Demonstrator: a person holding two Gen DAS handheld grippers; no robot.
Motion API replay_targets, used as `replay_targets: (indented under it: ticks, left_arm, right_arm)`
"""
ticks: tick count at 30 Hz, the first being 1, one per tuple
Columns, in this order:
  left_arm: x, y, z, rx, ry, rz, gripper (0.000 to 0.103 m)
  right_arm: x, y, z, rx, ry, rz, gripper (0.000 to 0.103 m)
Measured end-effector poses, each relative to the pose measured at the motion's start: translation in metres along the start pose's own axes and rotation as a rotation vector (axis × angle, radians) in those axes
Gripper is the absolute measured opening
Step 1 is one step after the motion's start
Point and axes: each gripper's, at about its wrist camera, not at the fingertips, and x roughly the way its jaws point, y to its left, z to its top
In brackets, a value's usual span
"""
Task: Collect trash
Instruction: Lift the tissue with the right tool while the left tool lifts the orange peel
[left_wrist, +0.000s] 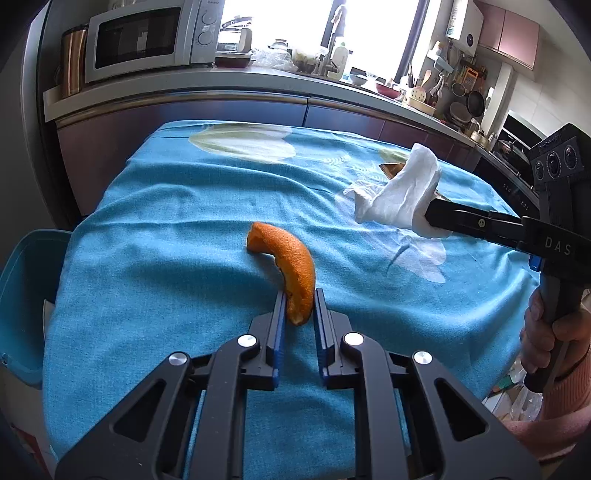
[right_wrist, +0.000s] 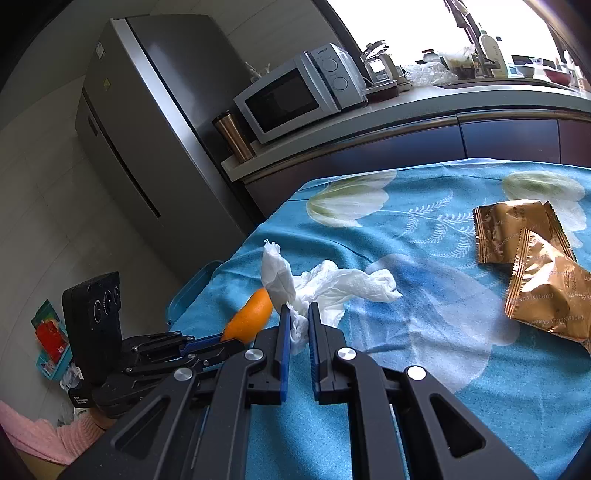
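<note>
A curved orange peel (left_wrist: 291, 266) lies over the blue flowered tablecloth (left_wrist: 166, 240), its near end pinched between the blue pads of my left gripper (left_wrist: 300, 291), which is shut on it. In the right wrist view the same peel (right_wrist: 251, 317) sticks out of the left gripper (right_wrist: 225, 338). My right gripper (right_wrist: 298, 308) is shut on a crumpled white tissue (right_wrist: 332, 288), held above the cloth. From the left wrist view the tissue (left_wrist: 402, 195) hangs around the right gripper (left_wrist: 428, 218) at the right.
Two gold snack wrappers (right_wrist: 517, 229) (right_wrist: 554, 291) lie on the cloth to the right. A blue bin (left_wrist: 22, 295) stands by the table's left edge. Behind the table runs a kitchen counter with a microwave (left_wrist: 144, 40); a fridge (right_wrist: 147, 129) stands at the left.
</note>
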Motion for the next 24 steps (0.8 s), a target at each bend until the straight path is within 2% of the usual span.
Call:
replay_targets:
  ticks: [24]
  left_arm:
    - [-0.055,0.026,0.000,-0.017,-0.086,0.063,0.014]
  right_arm:
    - [0.021,0.036,0.005,-0.059,0.013,0.087,0.008]
